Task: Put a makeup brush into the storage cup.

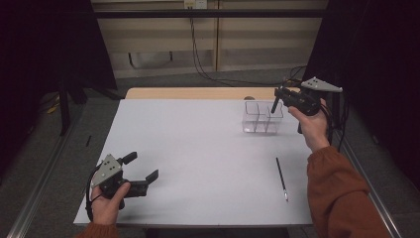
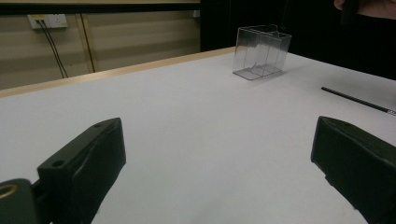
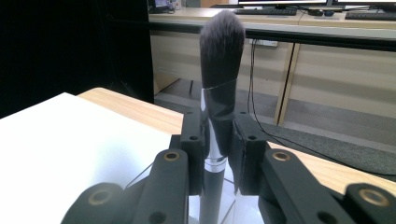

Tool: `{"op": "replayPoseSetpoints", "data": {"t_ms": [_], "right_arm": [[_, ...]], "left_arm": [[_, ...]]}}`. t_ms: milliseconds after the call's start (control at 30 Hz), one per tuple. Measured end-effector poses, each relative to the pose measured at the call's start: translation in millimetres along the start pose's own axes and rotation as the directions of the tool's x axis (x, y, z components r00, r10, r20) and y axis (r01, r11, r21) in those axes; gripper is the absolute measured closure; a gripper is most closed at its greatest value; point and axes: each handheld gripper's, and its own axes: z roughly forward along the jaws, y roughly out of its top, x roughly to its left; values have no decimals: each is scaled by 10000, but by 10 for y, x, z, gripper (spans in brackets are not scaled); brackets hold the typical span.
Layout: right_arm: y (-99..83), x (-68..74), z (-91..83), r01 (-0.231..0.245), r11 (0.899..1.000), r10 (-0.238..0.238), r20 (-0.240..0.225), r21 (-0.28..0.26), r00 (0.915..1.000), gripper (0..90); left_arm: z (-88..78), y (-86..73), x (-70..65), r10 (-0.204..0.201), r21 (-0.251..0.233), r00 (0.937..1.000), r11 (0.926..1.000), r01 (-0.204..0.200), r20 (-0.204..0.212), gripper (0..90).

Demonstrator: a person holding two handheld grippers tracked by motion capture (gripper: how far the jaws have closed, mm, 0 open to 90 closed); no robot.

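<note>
Black brush (image 3: pixel 219 84) upright between right tongs (image 3: pixel 218 140), seemingly clamped.

White-topped table (image 1: pixel 198 148) with wooden far edge; clear divided container (image 1: pixel 262 118) near right, thin black pencil (image 1: pixel 281 177) closer

Resting left gripper (image 1: pixel 143 167) low with jaws spread wide; raising right gripper (image 1: pixel 275 99) at far right, jaws clamped.
</note>
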Motion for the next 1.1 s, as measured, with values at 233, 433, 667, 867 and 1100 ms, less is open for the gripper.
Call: {"op": "replayPoseSetpoints", "data": {"t_ms": [233, 433, 667, 867, 1100], "right_arm": [[-66, -25, 13, -29, 9999, 27, 131, 142, 9999, 776], [-109, -66, 2, -28, 9998, 23, 255, 186, 9997, 775], [-168, -118, 24, -104, 9996, 96, 296, 253, 9995, 776], [-216, -125, 46, -67, 9991, 57, 238, 412, 9997, 775], [-259, -112, 76, -66, 9987, 57, 183, 496, 9998, 775]], "left_arm": [[-6, 2, -2, 60, 4, 10000, 10000, -60, -38, 32], [-6, -2, 3, 24, 10, 10000, 10000, -24, -57, 32], [-8, -4, 11, -24, -7, 10000, 10000, 24, -12, 32], [-9, -7, 10, -42, 17, 10000, 10000, 42, -51, 32], [-2, -10, 7, 30, 79, 10000, 10000, -29, -58, 33]]}}
